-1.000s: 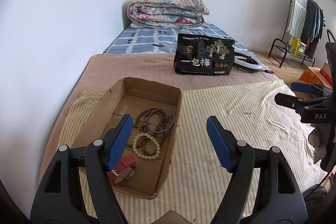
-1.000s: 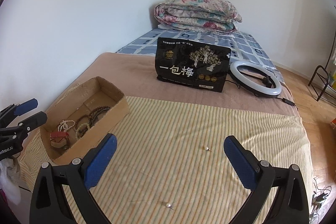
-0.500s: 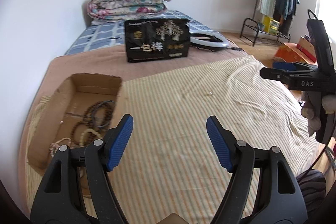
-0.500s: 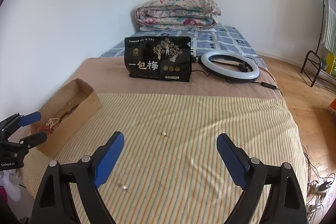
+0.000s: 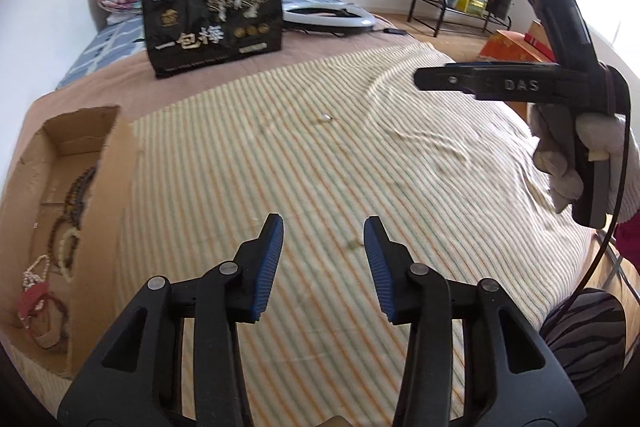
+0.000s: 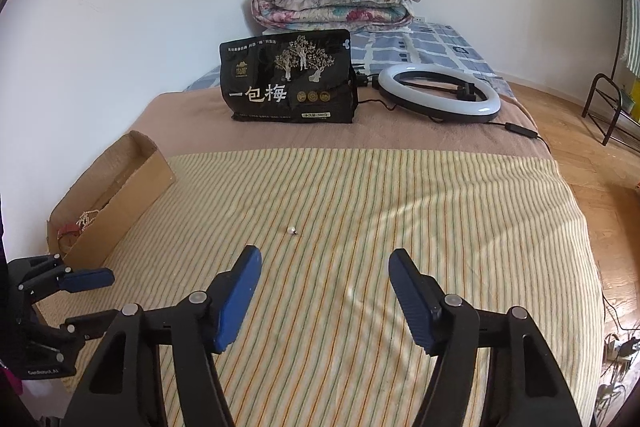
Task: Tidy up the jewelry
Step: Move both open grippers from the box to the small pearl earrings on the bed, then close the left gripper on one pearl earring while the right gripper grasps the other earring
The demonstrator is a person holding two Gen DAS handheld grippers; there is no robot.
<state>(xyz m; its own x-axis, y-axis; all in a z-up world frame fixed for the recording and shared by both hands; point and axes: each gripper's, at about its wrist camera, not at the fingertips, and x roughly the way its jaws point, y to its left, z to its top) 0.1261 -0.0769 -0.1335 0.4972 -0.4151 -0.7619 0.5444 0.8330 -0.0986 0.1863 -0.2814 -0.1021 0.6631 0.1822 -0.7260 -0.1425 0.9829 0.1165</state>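
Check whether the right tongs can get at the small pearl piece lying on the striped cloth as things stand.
Probably yes. The small pearl piece lies alone on the striped cloth, just ahead of the right tongs, slightly to their left. Their jaws are closing with nothing between them, and nothing blocks the path.

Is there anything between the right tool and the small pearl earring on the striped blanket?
Nothing visible: only bare striped blanket lies between the closing, empty right tool and the small pearl earring.

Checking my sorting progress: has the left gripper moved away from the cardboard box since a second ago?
Yes. The left gripper has swung right, off the cardboard box onto the striped blanket.
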